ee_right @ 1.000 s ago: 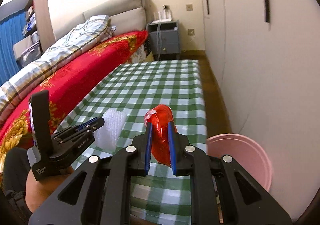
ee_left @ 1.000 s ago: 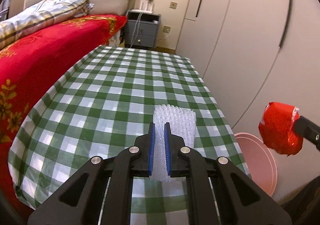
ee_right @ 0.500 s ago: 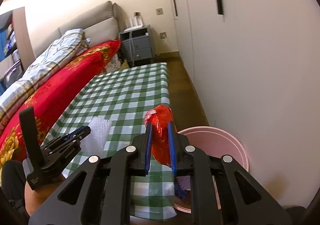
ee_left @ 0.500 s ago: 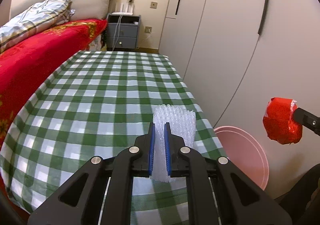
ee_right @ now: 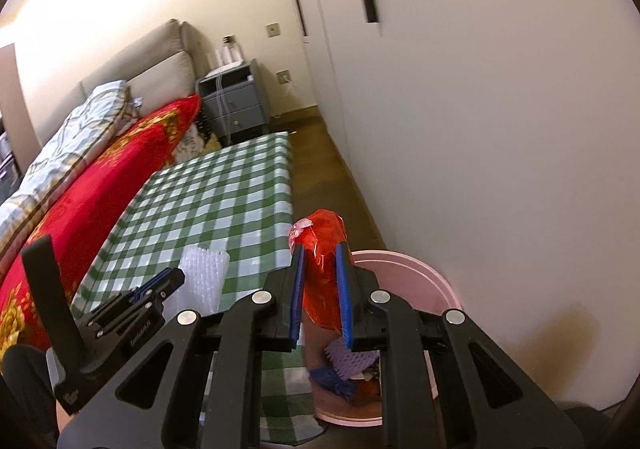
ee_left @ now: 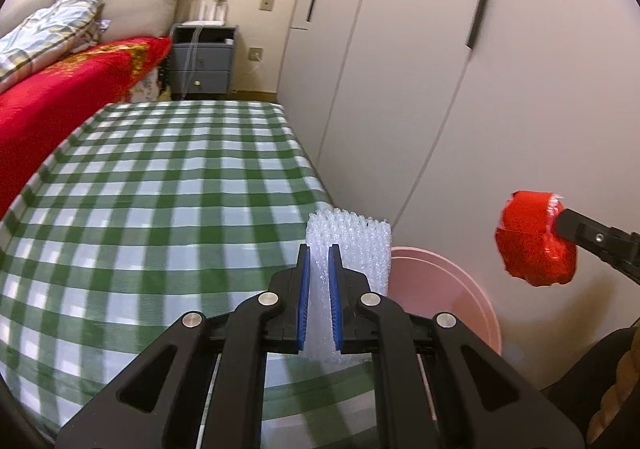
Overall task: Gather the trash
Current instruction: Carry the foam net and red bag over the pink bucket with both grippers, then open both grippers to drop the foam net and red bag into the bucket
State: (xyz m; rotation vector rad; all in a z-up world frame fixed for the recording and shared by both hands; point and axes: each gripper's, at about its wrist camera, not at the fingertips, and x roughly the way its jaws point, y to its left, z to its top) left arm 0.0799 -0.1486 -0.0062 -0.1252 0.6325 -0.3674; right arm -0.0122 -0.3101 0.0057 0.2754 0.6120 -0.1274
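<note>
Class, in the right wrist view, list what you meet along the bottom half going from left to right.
Left gripper → white bubble wrap → red wrapper in the right gripper → pink bin.

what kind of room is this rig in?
Most likely a home bedroom: a bed with a red blanket, a grey nightstand by the wall, and tall wardrobe doors beside the checked table.

White wardrobe doors, a red-covered bed, grey nightstand, wood floor.
</note>
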